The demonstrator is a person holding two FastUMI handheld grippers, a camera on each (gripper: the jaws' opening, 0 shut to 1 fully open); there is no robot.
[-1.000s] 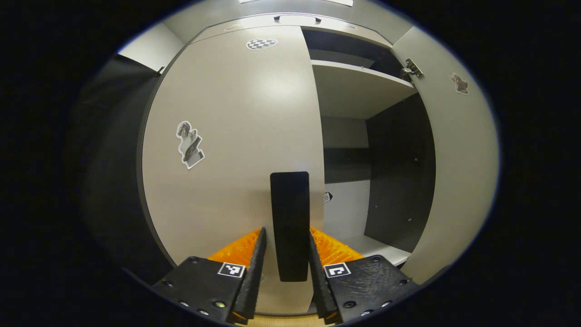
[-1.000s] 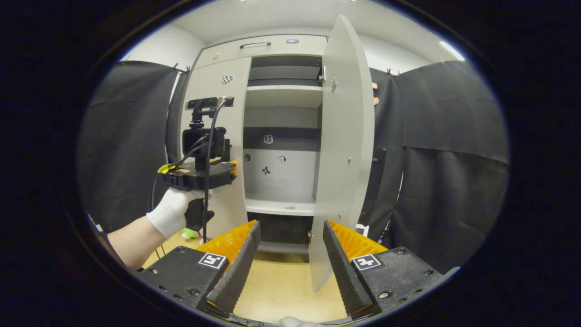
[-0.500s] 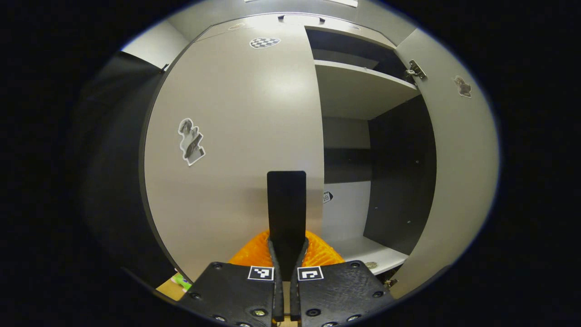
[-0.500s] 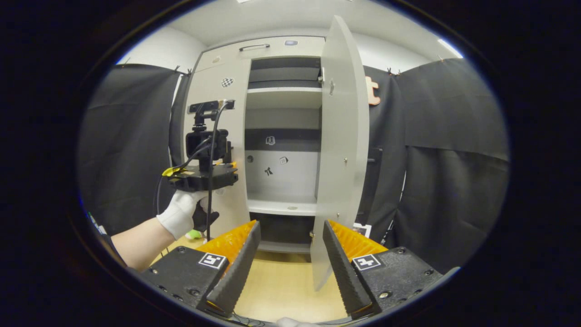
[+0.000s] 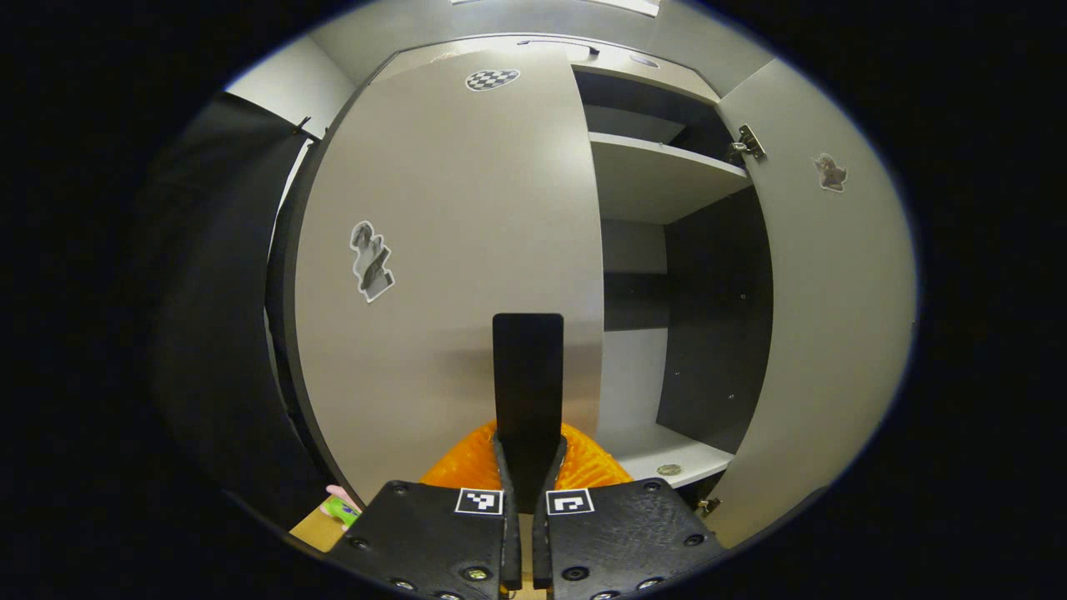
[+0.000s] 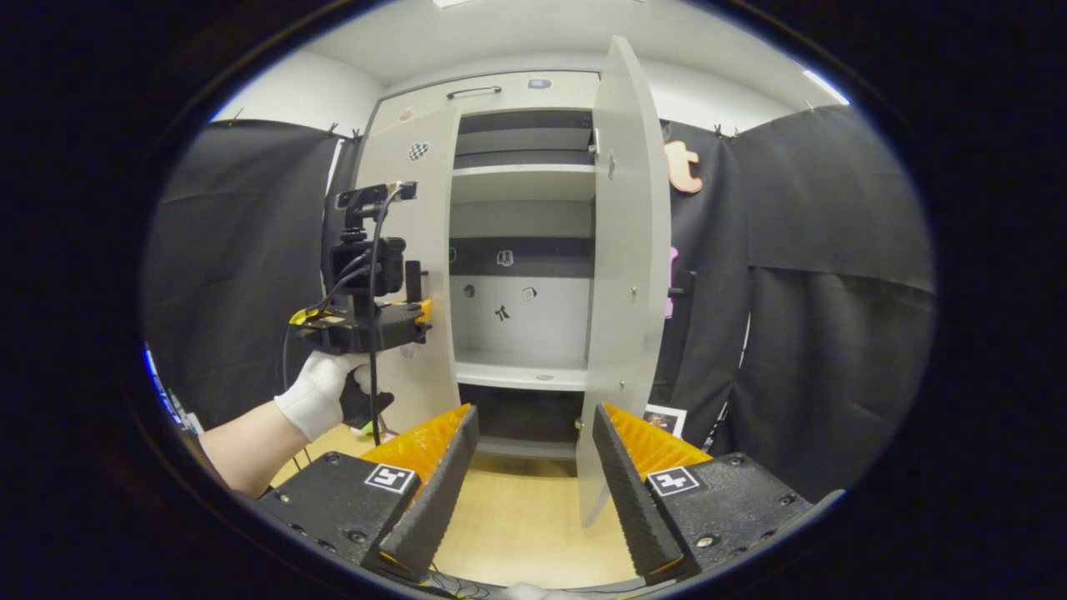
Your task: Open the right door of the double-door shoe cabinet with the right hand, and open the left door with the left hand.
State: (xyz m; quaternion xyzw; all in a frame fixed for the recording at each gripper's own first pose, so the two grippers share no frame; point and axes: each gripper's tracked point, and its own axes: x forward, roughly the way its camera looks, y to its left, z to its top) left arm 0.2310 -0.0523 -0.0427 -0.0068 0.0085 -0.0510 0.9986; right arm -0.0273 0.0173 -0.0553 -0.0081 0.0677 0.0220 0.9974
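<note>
1. The shoe cabinet (image 6: 521, 250) stands at 12 o'clock in the right gripper view, its shelves exposed on the right side.
2. The right door (image 6: 629, 275) is swung wide, edge-on at about 1 o'clock in that view, so its half of the task looks done.
3. The left door (image 5: 450, 267) fills the centre of the left gripper view and appears just cracked off the frame, with a dark gap along its hinge side at 9 o'clock.
4. To open it well, the pull should probably follow the door's arc around the hinge rather than run straight back, keeping the grip square so the handle does not slip.
5. The right claw (image 6: 532, 467) hangs well apart from both doors, fingers spread wide, holding nothing.
6. The left claw (image 5: 527, 467) is clamped on the left door's dark handle (image 5: 528, 375), both fingers pressing its lower end at 6 o'clock.
</note>
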